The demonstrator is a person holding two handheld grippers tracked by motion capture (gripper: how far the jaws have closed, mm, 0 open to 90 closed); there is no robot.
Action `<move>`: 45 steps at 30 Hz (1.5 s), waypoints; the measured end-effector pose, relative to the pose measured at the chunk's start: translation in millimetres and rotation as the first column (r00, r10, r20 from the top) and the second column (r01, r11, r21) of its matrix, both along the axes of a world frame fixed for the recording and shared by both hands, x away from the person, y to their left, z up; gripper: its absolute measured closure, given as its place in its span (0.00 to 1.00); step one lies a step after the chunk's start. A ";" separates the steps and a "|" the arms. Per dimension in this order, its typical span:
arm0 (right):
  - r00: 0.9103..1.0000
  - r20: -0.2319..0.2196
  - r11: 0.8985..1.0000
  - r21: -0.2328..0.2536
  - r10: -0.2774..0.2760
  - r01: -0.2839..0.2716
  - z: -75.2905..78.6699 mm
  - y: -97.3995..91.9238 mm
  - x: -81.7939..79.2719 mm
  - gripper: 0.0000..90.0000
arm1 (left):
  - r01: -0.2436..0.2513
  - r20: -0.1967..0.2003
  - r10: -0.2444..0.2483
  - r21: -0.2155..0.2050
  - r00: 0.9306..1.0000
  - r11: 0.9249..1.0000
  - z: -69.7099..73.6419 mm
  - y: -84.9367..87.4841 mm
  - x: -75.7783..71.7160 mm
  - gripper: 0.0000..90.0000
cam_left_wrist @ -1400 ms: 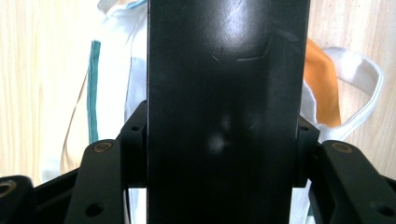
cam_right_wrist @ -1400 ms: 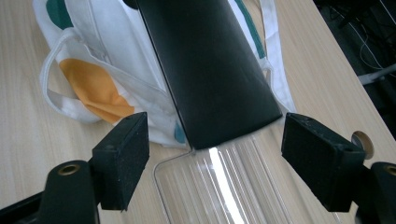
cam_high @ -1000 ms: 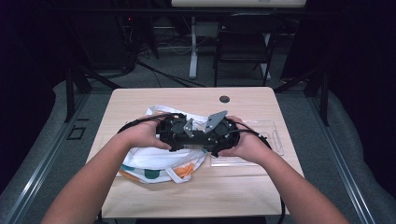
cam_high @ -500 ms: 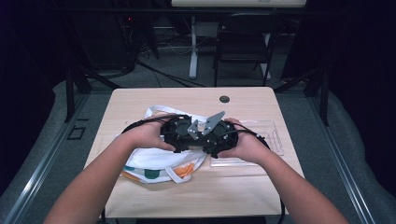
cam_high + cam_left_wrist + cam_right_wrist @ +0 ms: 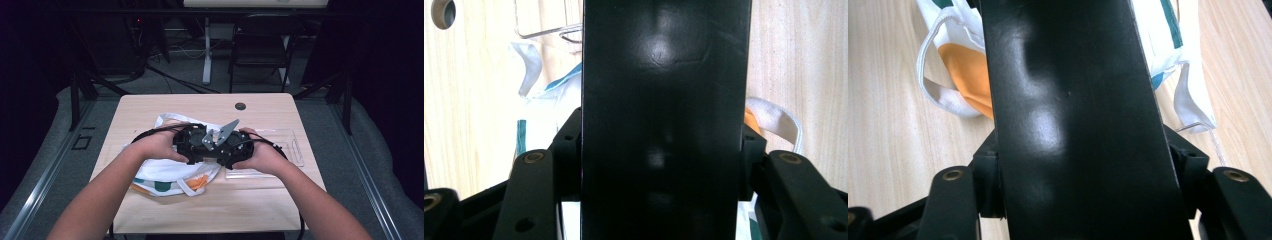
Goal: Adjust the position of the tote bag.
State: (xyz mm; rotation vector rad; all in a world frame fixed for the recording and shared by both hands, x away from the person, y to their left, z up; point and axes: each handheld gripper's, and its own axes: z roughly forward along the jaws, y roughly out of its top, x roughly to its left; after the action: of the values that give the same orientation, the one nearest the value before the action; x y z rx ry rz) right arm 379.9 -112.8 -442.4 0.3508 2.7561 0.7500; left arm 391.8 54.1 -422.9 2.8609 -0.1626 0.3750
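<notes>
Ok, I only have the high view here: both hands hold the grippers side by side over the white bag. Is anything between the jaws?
Observer: Yes. In the left gripper view a glossy black slab sits between the jaws of the left gripper, pads against its edges.
Operator: And the other one?
Observer: The slab spans the right gripper too; its jaws have just been closing on it.
Operator: What lies underneath?
Observer: The bag's orange patch and a white strap loop on the table.

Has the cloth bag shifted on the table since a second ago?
No. In the high view the cloth bag lies as before, its near edge equally short of the table front edge, beside the clear tray.
</notes>
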 end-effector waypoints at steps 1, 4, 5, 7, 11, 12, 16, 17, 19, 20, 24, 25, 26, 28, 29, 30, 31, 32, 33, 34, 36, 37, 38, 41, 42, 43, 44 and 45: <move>1.000 -0.002 1.000 0.005 0.000 0.000 -0.4 0.1 -0.2 0.41 | 0.000 0.000 0.000 -0.003 1.000 1.000 -0.1 0.0 0.0 0.47; 1.000 0.003 1.000 0.000 0.004 -0.004 0.1 -0.6 0.3 0.42 | 0.006 0.009 -0.006 -0.010 1.000 1.000 -0.1 0.1 0.7 0.47; 1.000 0.004 1.000 -0.001 0.005 -0.005 0.1 -0.7 0.2 0.42 | 0.008 0.007 -0.008 -0.011 1.000 1.000 -0.2 0.1 0.8 0.47; 1.000 0.004 1.000 -0.006 0.007 -0.007 0.2 -0.4 -0.3 0.42 | -0.002 -0.005 0.001 -0.008 1.000 1.000 -0.7 0.6 -0.1 0.47; 1.000 0.007 1.000 -0.010 0.010 -0.010 0.1 -0.4 0.0 0.43 | 0.013 0.008 -0.013 -0.003 1.000 1.000 -0.2 0.3 1.8 0.47; 1.000 0.007 1.000 -0.009 0.010 -0.010 -0.1 -0.4 0.1 0.43 | 0.013 0.007 -0.013 -0.003 1.000 1.000 -0.3 0.4 2.0 0.47; 1.000 0.003 1.000 -0.006 0.012 -0.012 -0.6 -0.4 0.3 0.43 | 0.006 -0.006 -0.005 0.003 1.000 1.000 -0.6 0.6 1.6 0.47; 1.000 0.002 1.000 -0.011 0.013 -0.013 -0.4 -0.5 0.5 0.43 | 0.003 -0.008 -0.003 0.001 1.000 1.000 -1.0 0.6 1.5 0.47; 1.000 -0.001 1.000 -0.011 0.015 -0.015 -0.5 -0.7 0.8 0.43 | 0.008 -0.001 -0.008 -0.008 1.000 1.000 -1.3 0.1 2.4 0.47; 1.000 -0.001 1.000 -0.012 0.015 -0.015 -0.5 -0.8 0.8 0.43 | 0.003 -0.002 -0.003 -0.008 1.000 1.000 -1.3 0.0 2.3 0.47; 1.000 0.008 1.000 -0.013 0.016 -0.015 0.2 -1.3 0.3 0.44 | -0.022 -0.017 0.021 -0.021 1.000 1.000 -1.1 0.5 1.3 0.46; 1.000 0.008 1.000 -0.008 0.013 -0.013 0.1 -1.5 0.3 0.44 | -0.027 -0.023 0.027 -0.028 0.999 0.999 -1.1 0.6 1.2 0.46; 1.000 0.009 1.000 0.015 -0.001 0.001 -1.2 -1.3 -0.6 0.44 | -0.025 -0.016 0.024 -0.040 1.000 0.999 -1.0 0.8 1.6 0.45; 1.000 0.004 1.000 0.020 -0.001 0.001 -0.6 -1.6 -0.9 0.44 | 0.018 0.000 -0.018 0.029 1.000 0.999 5.8 1.1 5.4 0.44; 1.000 0.001 1.000 0.011 0.008 -0.008 0.7 -1.8 -0.4 0.44 | 0.018 -0.001 -0.018 0.026 1.000 0.999 6.2 1.3 5.5 0.44; 1.000 0.000 1.000 0.000 0.015 -0.015 1.8 -2.1 0.0 0.44 | -0.017 -0.020 0.017 -0.023 1.000 1.000 3.2 1.7 2.9 0.44; 1.000 0.001 1.000 0.008 0.009 -0.009 1.3 -2.1 -0.4 0.44 | -0.016 -0.015 0.016 -0.026 1.000 1.000 3.5 2.0 2.8 0.43; 1.000 0.003 1.000 0.005 0.011 -0.011 1.5 -2.5 -0.2 0.44 | -0.016 -0.010 0.016 -0.027 1.000 0.999 3.8 2.2 2.6 0.43; 1.000 0.000 1.000 0.007 0.012 -0.012 1.9 -2.4 0.1 0.44 | -0.010 -0.005 0.010 -0.026 1.000 1.000 4.5 2.3 2.6 0.43; 1.000 0.000 1.000 0.010 0.010 -0.010 1.8 -2.5 -0.1 0.45 | -0.011 -0.004 0.011 -0.029 1.000 1.000 5.0 2.5 2.2 0.43; 1.000 0.000 1.000 0.005 0.017 -0.017 2.9 -2.9 0.0 0.45 | -0.012 -0.001 0.012 -0.033 1.000 0.999 6.2 3.1 1.7 0.43; 1.000 -0.001 1.000 0.006 0.017 -0.017 3.1 -2.9 -0.1 0.45 | -0.011 -0.002 0.011 -0.041 1.000 0.999 6.5 3.5 1.8 0.42; 1.000 0.001 1.000 0.010 0.012 -0.012 3.0 -2.9 -0.5 0.45 | -0.016 -0.006 0.015 -0.040 1.000 0.999 6.9 3.9 1.7 0.42; 1.000 -0.005 1.000 0.030 0.003 -0.003 1.7 -3.0 -0.8 0.45 | -0.018 -0.007 0.018 -0.041 1.000 0.999 8.5 4.8 2.7 0.41; 1.000 -0.005 1.000 0.021 0.006 -0.006 2.1 -3.3 -0.5 0.45 | -0.022 -0.013 0.021 -0.049 1.000 0.999 8.9 5.5 2.8 0.40; 1.000 -0.004 0.999 0.033 -0.004 0.004 0.3 -3.3 -1.1 0.45 | -0.026 -0.014 0.025 -0.054 1.000 0.998 9.7 6.1 3.0 0.40; 1.000 -0.004 1.000 0.012 0.001 -0.001 1.0 -3.8 -0.3 0.45 | -0.027 -0.013 0.026 -0.058 1.000 0.998 10.7 6.8 3.1 0.40; 1.000 -0.006 1.000 -0.008 0.008 -0.008 1.5 -4.6 0.6 0.46 | -0.026 -0.014 0.025 -0.062 1.000 0.998 11.3 7.3 3.4 0.40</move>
State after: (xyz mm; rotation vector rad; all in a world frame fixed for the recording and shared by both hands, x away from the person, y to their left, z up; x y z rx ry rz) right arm 380.6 -117.4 -440.8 0.3415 2.7670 0.7410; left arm 395.2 61.4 -411.6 2.8062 -0.1100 0.3590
